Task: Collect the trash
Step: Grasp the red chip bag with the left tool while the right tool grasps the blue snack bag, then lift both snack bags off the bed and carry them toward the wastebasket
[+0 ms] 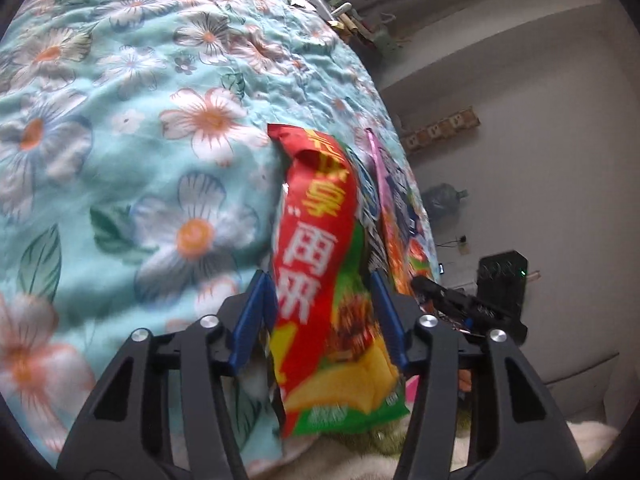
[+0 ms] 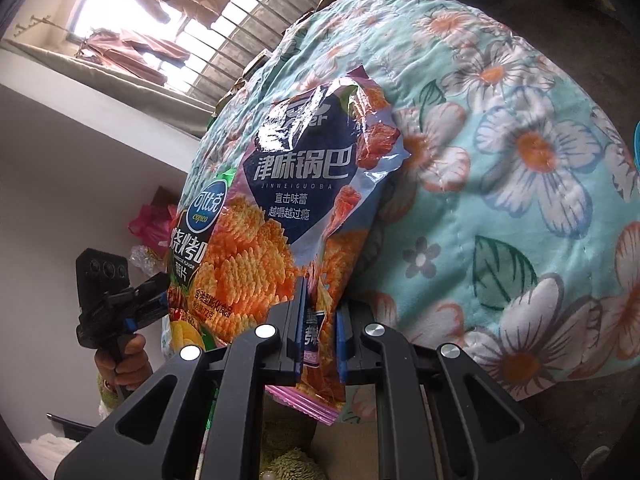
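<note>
Blue pads of the left claw (image 1: 322, 316) stand on either side of a red and green chip bag (image 1: 326, 280), its left pad against the bag's edge and the right one at its other edge; the picture is blurred, so I cannot tell whether they truly press. Just beyond that bag, edge-on in the left wrist view, is a purple and navy snack bag (image 1: 394, 216), most of it hidden behind the red one.

From the right wrist view the right claw (image 2: 320, 344) is clamped on that purple and navy snack bag (image 2: 308, 184) near its lower edge, the bag's bottom corner sticking out below the pads. A second bag with orange ridged chips overlaps it on the left, partly cut off by the left claw (image 2: 154, 292), which a hand (image 2: 122, 360) grips by its handle.

Both bags are held up in front of a floral quilt (image 1: 140, 128) on a bed. Behind, a barred window (image 2: 200, 28) with hanging clothes is washed out by glare
</note>
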Action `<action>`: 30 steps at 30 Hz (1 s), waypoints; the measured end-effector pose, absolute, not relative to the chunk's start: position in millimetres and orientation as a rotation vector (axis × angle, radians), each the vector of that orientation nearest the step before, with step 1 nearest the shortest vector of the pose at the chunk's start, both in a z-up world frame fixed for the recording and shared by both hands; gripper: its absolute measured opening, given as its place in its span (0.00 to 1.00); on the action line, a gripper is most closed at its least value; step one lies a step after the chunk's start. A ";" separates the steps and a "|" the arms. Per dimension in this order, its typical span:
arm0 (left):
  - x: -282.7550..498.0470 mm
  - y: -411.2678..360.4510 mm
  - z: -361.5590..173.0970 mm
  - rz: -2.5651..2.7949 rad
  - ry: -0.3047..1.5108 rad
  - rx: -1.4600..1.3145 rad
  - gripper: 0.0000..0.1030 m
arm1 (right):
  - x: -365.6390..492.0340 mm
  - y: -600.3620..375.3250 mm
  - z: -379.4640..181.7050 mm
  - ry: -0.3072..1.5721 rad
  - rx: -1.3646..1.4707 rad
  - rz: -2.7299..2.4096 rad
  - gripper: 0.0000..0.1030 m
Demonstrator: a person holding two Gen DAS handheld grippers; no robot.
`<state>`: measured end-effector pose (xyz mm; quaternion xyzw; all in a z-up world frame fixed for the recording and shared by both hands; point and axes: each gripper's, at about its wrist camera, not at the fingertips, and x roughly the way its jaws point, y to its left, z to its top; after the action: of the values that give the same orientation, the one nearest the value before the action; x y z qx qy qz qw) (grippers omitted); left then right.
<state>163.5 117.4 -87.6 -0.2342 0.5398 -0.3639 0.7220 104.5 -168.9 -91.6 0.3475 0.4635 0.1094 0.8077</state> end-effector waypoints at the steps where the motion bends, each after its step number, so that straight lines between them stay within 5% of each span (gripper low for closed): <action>1: 165.9 115.7 -89.0 -0.803 1.197 -0.518 0.43 | 104.6 -169.3 -92.2 0.992 0.747 0.234 0.12; 19: 154.2 111.4 -70.8 -0.815 1.134 -0.543 0.14 | 94.0 -193.7 -95.1 0.913 0.932 0.349 0.10; 30: 149.3 107.2 -45.5 -0.818 1.041 -0.548 0.06 | 83.2 -212.3 -85.1 0.849 0.989 0.377 0.08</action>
<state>149.3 107.2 -45.5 -0.2510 0.4769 -0.3749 0.7543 83.2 -212.3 -85.1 0.4572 0.3928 0.1746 0.7786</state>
